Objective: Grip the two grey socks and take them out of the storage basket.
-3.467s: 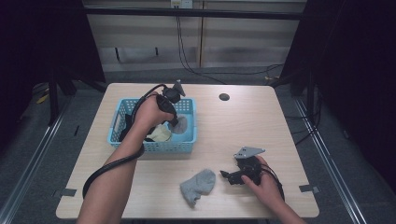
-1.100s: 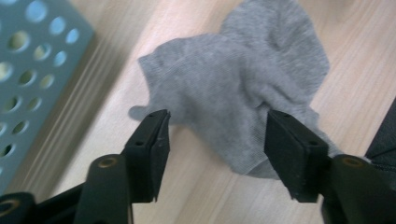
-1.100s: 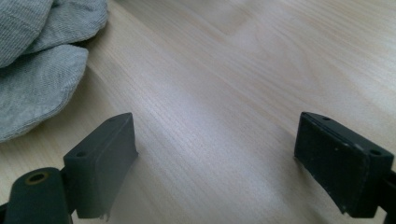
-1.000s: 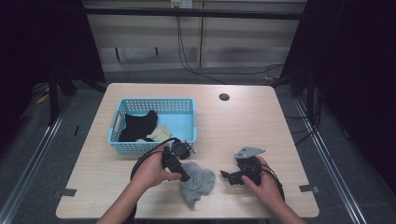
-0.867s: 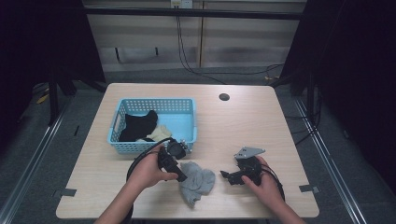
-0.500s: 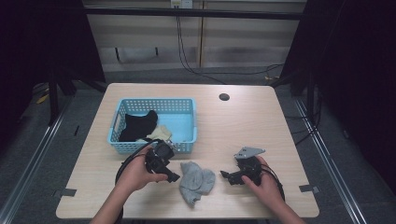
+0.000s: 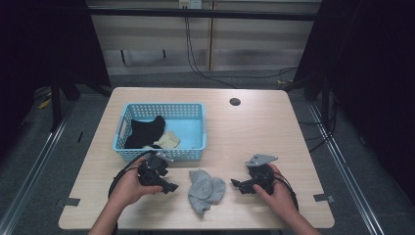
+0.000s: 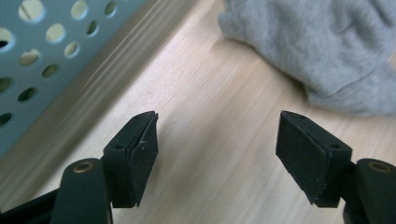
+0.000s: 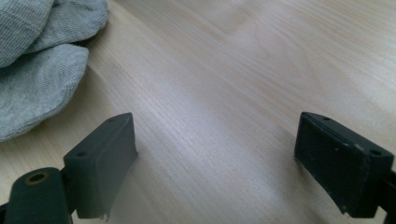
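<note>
The crumpled grey knit sock lies loose on the pale wooden tabletop, near its 6 o'clock edge, midway between the two hands. Half a second ago the left tongs stood closer to the sock; a second ago they were right on it. They have since drawn back toward 9 o'clock and now sit just beside it, jaws wide with nothing between them. I judge this to mean the sock has been set down and released. The right tongs, at the sock's 3 o'clock, have not moved and gape wide too, empty. At 11 o'clock from the sock the light-blue perforated plastic basket holds a black garment and a cream sock.
</note>
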The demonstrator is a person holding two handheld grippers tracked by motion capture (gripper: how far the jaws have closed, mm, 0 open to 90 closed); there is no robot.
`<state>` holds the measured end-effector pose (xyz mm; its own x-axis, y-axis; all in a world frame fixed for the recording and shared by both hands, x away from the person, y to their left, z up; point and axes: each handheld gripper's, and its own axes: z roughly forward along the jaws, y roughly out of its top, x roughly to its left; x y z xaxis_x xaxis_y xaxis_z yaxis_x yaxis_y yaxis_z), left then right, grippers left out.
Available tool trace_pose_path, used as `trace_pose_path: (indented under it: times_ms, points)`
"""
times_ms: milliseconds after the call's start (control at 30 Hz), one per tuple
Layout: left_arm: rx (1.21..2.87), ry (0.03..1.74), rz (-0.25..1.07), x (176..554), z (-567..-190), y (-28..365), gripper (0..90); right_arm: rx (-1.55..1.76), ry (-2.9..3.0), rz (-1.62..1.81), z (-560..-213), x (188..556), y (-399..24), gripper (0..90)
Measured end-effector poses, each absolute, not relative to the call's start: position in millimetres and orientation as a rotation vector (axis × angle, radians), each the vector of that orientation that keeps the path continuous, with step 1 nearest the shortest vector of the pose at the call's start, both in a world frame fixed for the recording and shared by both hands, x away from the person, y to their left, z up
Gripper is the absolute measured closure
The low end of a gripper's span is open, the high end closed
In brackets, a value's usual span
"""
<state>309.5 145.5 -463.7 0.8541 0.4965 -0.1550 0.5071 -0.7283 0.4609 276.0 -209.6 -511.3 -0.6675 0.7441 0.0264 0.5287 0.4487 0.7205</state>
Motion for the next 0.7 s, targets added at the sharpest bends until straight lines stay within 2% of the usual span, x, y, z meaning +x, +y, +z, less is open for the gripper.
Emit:
trace_pose_path:
  times_ms: [233, 433, 700]
  points:
    - [2.488, 0.707, 0.013, 309, -473, 159, 29.1, 1.091, 2.409, 1.043, -511, 276, -210, 12.1]
    - [2.42, 0.687, 0.061, 309, -481, 171, 25.3, 1.092, 2.409, 1.042, -511, 276, -210, 12.1]
    - [2.416, 0.647, 0.109, 308, -491, 177, 23.5, 1.092, 2.409, 1.042, -511, 276, -210, 12.1]
